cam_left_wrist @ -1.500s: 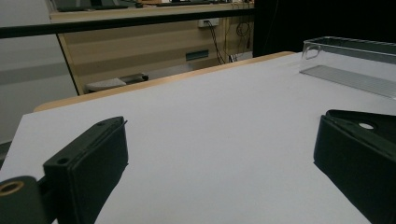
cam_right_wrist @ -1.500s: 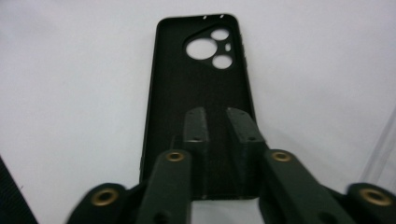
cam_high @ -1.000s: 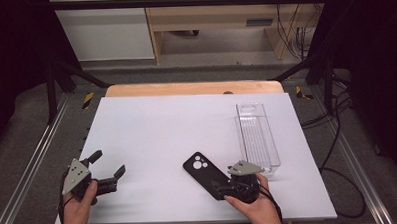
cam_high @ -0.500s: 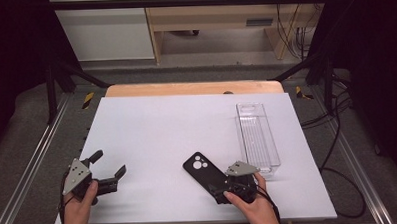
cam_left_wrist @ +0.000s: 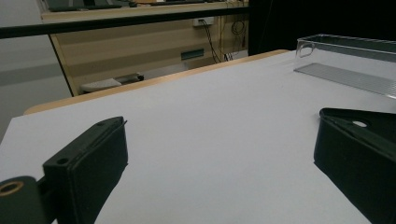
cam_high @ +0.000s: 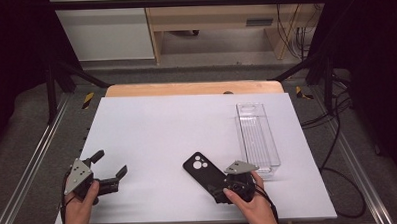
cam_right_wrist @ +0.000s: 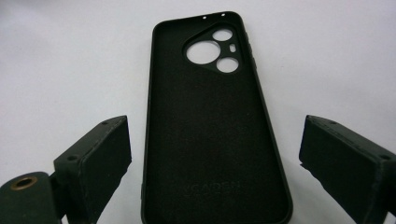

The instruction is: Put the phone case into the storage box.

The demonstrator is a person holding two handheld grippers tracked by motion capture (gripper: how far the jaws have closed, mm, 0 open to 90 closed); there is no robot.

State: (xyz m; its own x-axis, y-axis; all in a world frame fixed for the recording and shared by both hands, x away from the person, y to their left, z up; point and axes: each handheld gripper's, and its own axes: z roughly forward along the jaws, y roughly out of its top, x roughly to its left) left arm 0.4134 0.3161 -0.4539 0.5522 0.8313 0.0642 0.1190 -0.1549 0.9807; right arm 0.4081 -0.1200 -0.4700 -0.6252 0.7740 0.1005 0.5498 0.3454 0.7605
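1. Your black soft phone case with round camera cut-outs [cam_high: 204, 174] lies flat and open side up on the white worktop [cam_high: 177, 127], near its front edge and right of the middle, slanted so the camera end points away and to your left; lying flat like that, it offers its two long edges as the natural places to grip
2. Your right claw [cam_right_wrist: 215, 163] sits over the near end of the case, and in the right gripper view the case runs straight up between the two jaws, so you seem to have lined the claw up with its length for a pinch across the width
3. That right claw is spread wide: each jaw stands clear of a long edge with white worktop showing in the gaps, and it pinches nothing; whether any part rests on the case below the picture's edge I cannot tell
4. The clear plastic rectangular tray [cam_high: 257, 135] stands empty just beyond and to the right of your right hand [cam_high: 249, 203], long side running away from you, a likely place for the case to go
5. Your left claw [cam_high: 108, 172] is well apart at the front left of the worktop, jaws spread and empty, aimed across bare worktop towards the tray, apparently parked until needed
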